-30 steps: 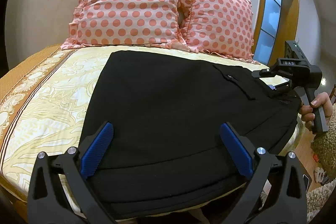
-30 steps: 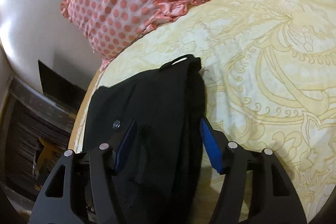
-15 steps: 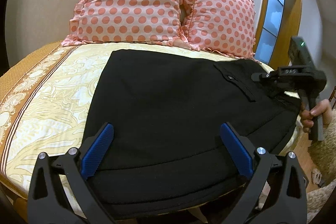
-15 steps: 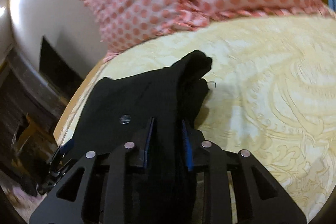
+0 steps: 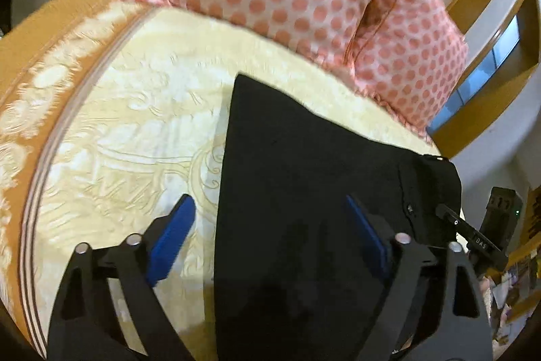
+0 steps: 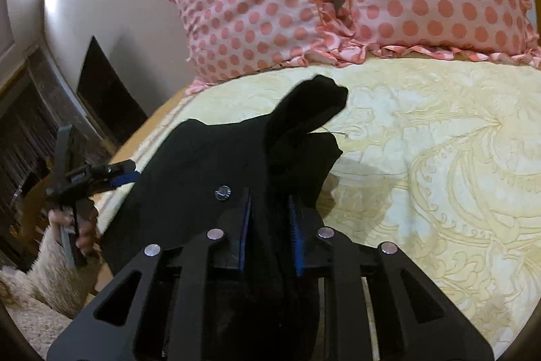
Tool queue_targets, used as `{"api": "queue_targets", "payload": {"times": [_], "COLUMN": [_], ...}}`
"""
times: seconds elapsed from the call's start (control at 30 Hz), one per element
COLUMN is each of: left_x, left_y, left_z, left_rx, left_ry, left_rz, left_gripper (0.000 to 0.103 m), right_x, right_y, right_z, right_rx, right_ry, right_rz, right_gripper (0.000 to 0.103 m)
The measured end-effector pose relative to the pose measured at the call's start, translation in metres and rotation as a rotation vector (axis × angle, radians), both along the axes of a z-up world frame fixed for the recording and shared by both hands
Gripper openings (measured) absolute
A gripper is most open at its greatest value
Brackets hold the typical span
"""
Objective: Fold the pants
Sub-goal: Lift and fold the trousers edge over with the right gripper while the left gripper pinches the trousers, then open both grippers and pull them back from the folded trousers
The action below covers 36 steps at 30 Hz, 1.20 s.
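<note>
The right tongs (image 6: 268, 225) are gripping the soft, limp pants (image 6: 209, 164) at the waistband; the left tongs (image 5: 270, 242) are hanging released.

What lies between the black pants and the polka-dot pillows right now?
Only bare yellow bedspread separates the pants from the pillows; the right wrist view shows it best.

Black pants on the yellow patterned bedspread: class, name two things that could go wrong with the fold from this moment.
1. The right tongs pinch only a bunched ridge of the black fabric pants, so layers may slip or lift unevenly.
2. The left tongs gape open and grip nothing, so that side could drag across the yellow patterned bedspread and wrinkle.
</note>
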<state>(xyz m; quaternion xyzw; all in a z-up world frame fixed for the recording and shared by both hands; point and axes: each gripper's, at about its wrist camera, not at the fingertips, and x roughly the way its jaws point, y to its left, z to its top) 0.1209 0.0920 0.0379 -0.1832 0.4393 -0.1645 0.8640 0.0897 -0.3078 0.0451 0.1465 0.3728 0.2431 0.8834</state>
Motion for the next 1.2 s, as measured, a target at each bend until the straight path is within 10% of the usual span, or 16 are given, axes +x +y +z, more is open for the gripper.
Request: {"api": "queue_targets", "payload": {"times": [0.3,0.53,1.2], "left_x": [0.022,0.013,0.108], "left_y": [-0.019,-0.031,-0.071], "left_z": [-0.005,0.002,0.063], "left_rx": [0.076,0.115,0.227], "left_ry": [0.052,-0.020,-0.223], "left_rz": [-0.085,-0.091,-0.048], "left_gripper": [0.063,0.009,0.005], "right_x": [0.016,0.009,0.098], "right_y": [-0.022,-0.014,-0.018], "right_z": [-0.025,-0.013,0.041], "right_rx": [0.090,0.107,0.012], "right_ry": [0.141,0.066,-0.088], "right_rz": [-0.076,-0.036,-0.162], "right_gripper": [0.035,0.019,0.014]}}
